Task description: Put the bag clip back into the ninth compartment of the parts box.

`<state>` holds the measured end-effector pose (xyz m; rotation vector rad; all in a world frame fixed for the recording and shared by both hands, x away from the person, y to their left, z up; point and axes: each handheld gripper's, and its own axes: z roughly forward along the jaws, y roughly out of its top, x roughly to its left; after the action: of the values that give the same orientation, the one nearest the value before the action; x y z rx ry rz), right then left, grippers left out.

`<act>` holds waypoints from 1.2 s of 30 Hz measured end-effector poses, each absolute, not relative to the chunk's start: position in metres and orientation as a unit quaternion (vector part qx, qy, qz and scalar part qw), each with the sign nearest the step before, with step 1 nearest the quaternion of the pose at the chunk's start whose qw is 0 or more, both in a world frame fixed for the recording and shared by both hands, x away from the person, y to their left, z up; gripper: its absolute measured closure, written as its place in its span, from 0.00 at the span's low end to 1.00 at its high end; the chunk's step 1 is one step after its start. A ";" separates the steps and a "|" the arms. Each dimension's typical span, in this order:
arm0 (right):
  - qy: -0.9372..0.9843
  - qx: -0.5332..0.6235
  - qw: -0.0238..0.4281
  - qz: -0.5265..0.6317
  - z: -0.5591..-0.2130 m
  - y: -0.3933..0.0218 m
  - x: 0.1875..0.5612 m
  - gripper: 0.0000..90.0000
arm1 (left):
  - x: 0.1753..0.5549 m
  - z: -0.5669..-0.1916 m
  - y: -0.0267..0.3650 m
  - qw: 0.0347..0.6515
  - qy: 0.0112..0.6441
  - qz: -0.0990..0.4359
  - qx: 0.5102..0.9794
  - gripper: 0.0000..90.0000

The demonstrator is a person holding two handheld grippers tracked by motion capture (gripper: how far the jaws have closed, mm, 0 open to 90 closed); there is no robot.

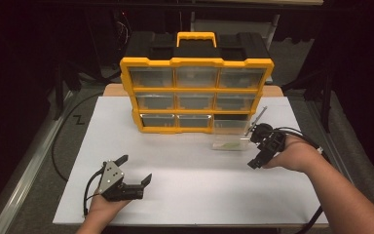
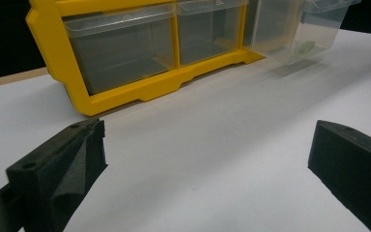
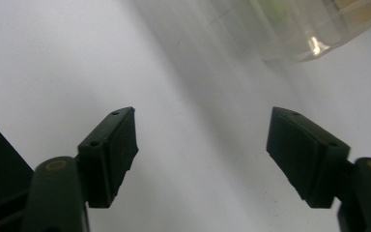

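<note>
A yellow organizer cabinet (image 1: 196, 92) with clear drawers and a black top stands at the back of the white table (image 1: 185, 195). Its bottom-right clear drawer (image 1: 230, 134) is pulled out and rests on the table, with a small green item (image 1: 229, 145) inside. My right gripper (image 1: 252, 147) hovers just right of that drawer, jaws open and empty; in the right gripper view the gripper (image 3: 203, 140) points at bare table below the drawer (image 3: 290, 29). My left gripper (image 1: 137, 168) lies open at the front left. The left gripper view has the gripper (image 2: 207, 150) facing the cabinet (image 2: 140, 89) and the drawer (image 2: 314, 29).
The yellow carry handle (image 1: 196, 38) rises from the cabinet top. Black cables (image 1: 61, 146) trail over the floor left of the table. Dark stands flank the table on both sides. White table surface lies between the two grippers.
</note>
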<state>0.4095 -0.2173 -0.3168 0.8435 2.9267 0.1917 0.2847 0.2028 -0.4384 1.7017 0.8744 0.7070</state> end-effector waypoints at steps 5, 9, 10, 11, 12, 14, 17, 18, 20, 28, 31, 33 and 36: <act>0.958 0.277 0.040 0.058 -0.329 -0.219 0.405 0.26 | 0.285 -0.438 0.203 0.524 0.365 0.296 0.711 0.01; 0.957 0.283 0.038 0.058 -0.338 -0.218 0.402 0.23 | 0.285 -0.438 0.203 0.523 0.365 0.296 0.711 0.01; 0.958 0.280 0.038 0.057 -0.340 -0.218 0.402 0.21 | 0.285 -0.438 0.203 0.523 0.365 0.296 0.711 0.01; 0.957 0.281 0.039 0.056 -0.343 -0.218 0.401 0.19 | 0.285 -0.438 0.203 0.523 0.365 0.296 0.711 0.01; 0.957 0.281 0.041 0.056 -0.346 -0.218 0.400 0.18 | 0.285 -0.438 0.203 0.523 0.365 0.296 0.711 0.01; 0.958 0.280 0.040 0.054 -0.351 -0.218 0.399 0.17 | 0.285 -0.438 0.204 0.524 0.366 0.296 0.710 0.01; 0.957 0.283 0.041 0.053 -0.358 -0.217 0.397 0.13 | 0.285 -0.438 0.204 0.523 0.365 0.296 0.710 0.01; 0.956 0.285 0.040 0.053 -0.361 -0.217 0.397 0.11 | 0.285 -0.438 0.204 0.524 0.365 0.296 0.710 0.01; 0.956 0.286 0.044 0.049 -0.367 -0.216 0.395 0.06 | 0.285 -0.438 0.204 0.524 0.365 0.296 0.710 0.01; 0.956 0.287 0.042 0.043 -0.382 -0.213 0.392 0.01 | 0.285 -0.438 0.204 0.524 0.365 0.296 0.711 0.01; 0.956 0.286 0.039 0.044 -0.388 -0.211 0.390 0.01 | 0.285 -0.438 0.204 0.524 0.365 0.296 0.711 0.01; 0.957 0.284 0.036 0.044 -0.392 -0.210 0.389 0.01 | 0.285 -0.438 0.204 0.524 0.364 0.295 0.711 0.01; 0.958 0.282 0.030 0.044 -0.399 -0.209 0.388 0.01 | 0.285 -0.438 0.204 0.524 0.364 0.295 0.711 0.01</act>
<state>0.3883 -0.2089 -0.3993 0.8691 2.9530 0.1361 0.2847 0.2037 -0.4383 1.7022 0.8717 0.7064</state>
